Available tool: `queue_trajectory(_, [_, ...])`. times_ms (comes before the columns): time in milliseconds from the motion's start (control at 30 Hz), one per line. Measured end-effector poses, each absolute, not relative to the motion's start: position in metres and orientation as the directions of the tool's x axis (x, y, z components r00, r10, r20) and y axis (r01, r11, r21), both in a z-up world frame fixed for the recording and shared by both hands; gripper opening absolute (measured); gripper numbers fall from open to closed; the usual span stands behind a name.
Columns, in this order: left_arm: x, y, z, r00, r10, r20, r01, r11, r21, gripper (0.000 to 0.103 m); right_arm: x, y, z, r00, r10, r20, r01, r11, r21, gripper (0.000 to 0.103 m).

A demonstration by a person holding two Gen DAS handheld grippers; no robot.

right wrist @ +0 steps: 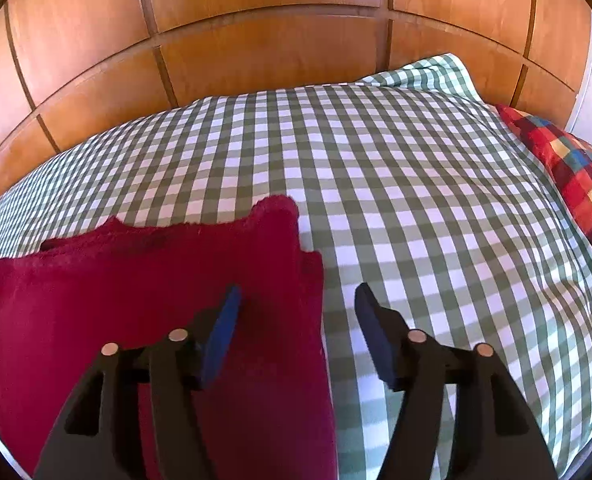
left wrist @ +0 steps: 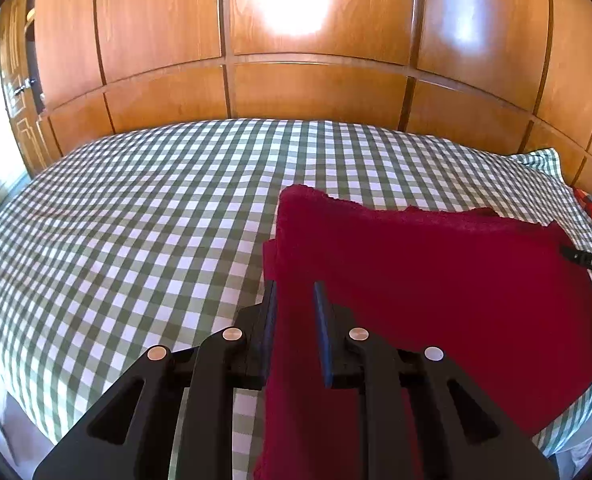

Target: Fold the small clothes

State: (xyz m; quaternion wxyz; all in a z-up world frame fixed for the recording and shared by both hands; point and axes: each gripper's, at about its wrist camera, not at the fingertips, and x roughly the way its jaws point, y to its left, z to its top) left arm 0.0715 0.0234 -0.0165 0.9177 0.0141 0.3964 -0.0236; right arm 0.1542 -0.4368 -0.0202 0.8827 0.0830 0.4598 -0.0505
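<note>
I judged the step in hand to be the end of a fold: the red cloth (left wrist: 435, 280) already lay doubled on the checked bedspread (left wrist: 136, 220), and my claws were letting go of it rather than lifting it.

At the lower middle of the left wrist view, my left claw (left wrist: 296, 292) stood only narrowly parted, with the cloth's left edge running up between the pads; I could not tell whether they pinched it.

In the right wrist view the cloth (right wrist: 136, 280) filled the lower left, and my right claw (right wrist: 297, 294) stood wide apart over its right edge, one pad above the cloth, the other above the bedspread (right wrist: 435, 200), holding nothing.

The next move, I reckoned, called for freeing the left edge, then taking the cloth again for a second fold or smoothing it flat.

The cloth was deep red and fuzzy. Its far edge was ragged, and the layers were not quite square, a lower layer peeping out at each side.
</note>
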Motion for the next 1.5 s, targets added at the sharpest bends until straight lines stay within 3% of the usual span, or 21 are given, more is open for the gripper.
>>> queue_trajectory(33, [0.070, 0.023, -0.016, 0.686, -0.035, -0.727, 0.055, 0.998, 0.004, 0.017, 0.153, -0.436, -0.021, 0.568, -0.010, -0.823, 0.161, 0.982, 0.099, 0.059])
queue_trajectory(100, [0.068, 0.022, -0.014, 0.691, -0.036, -0.722, 0.056, 0.998, 0.005, 0.017, 0.153, -0.431, -0.020, 0.569, -0.001, -0.822, 0.139, 0.986, 0.095, 0.022])
queue_trajectory(167, [0.067, 0.020, -0.013, 0.691, -0.039, -0.721, 0.061, 0.998, 0.004, 0.017, 0.154, -0.424, -0.014, 0.586, -0.040, -0.810, 0.132, 0.990, 0.047, 0.009])
queue_trajectory(467, [0.080, 0.023, -0.029, 0.659, -0.013, -0.752, 0.039, 0.999, 0.017, 0.017, 0.164, -0.415, 0.001, 0.628, -0.063, -0.776, 0.122, 0.992, 0.018, 0.008])
queue_trajectory(767, [0.124, 0.047, -0.039, 0.571, -0.105, -0.814, 0.022, 0.993, -0.113, 0.017, 0.166, -0.424, -0.025, 0.585, -0.020, -0.811, 0.151, 0.985, 0.085, 0.009])
queue_trajectory(800, [0.130, 0.049, -0.041, 0.556, -0.126, -0.822, 0.021, 0.990, -0.137, 0.020, 0.165, -0.424, -0.025, 0.586, -0.018, -0.810, 0.149, 0.985, 0.086, 0.009])
queue_trajectory(833, [0.136, 0.050, -0.043, 0.545, -0.138, -0.827, 0.020, 0.988, -0.152, 0.039, 0.165, -0.425, -0.025, 0.587, -0.015, -0.810, 0.146, 0.985, 0.087, 0.009])
queue_trajectory(867, [0.140, 0.052, -0.044, 0.544, -0.135, -0.828, 0.006, 0.988, -0.157, 0.048, 0.165, -0.426, -0.026, 0.588, -0.012, -0.809, 0.145, 0.985, 0.091, 0.009])
queue_trajectory(900, [0.143, 0.053, -0.045, 0.548, -0.139, -0.825, 0.003, 0.986, -0.164, 0.053, 0.165, -0.427, -0.026, 0.589, -0.006, -0.808, 0.143, 0.985, 0.097, 0.010])
queue_trajectory(1000, [0.153, 0.055, -0.049, 0.535, -0.193, -0.823, 0.021, 0.976, -0.216, 0.053, 0.165, -0.428, -0.027, 0.592, -0.001, -0.806, 0.141, 0.985, 0.101, 0.010])
queue_trajectory(1067, [0.157, 0.049, -0.051, 0.531, -0.213, -0.820, 0.051, 0.974, -0.221, 0.047, 0.166, -0.429, -0.027, 0.592, -0.001, -0.806, 0.141, 0.985, 0.102, 0.010])
queue_trajectory(1100, [0.158, 0.047, -0.052, 0.529, -0.218, -0.820, 0.062, 0.974, -0.219, 0.030, 0.166, -0.429, -0.027, 0.593, -0.001, -0.805, 0.141, 0.985, 0.103, 0.010])
queue_trajectory(1167, [0.158, 0.038, -0.049, 0.555, -0.193, -0.809, 0.090, 0.981, -0.172, 0.010, 0.166, -0.430, -0.025, 0.593, 0.001, -0.805, 0.138, 0.985, 0.103, 0.009])
queue_trajectory(1367, [0.148, 0.045, -0.027, 0.668, -0.156, -0.728, 0.040, 0.984, -0.175, 0.006, 0.160, -0.434, 0.002, 0.671, 0.004, -0.742, 0.135, 0.983, 0.127, 0.008])
queue_trajectory(1500, [0.161, 0.038, -0.051, 0.609, -0.080, -0.789, 0.013, 0.996, -0.091, 0.006, 0.173, -0.432, -0.021, 0.615, 0.004, -0.789, 0.150, 0.981, 0.122, 0.008])
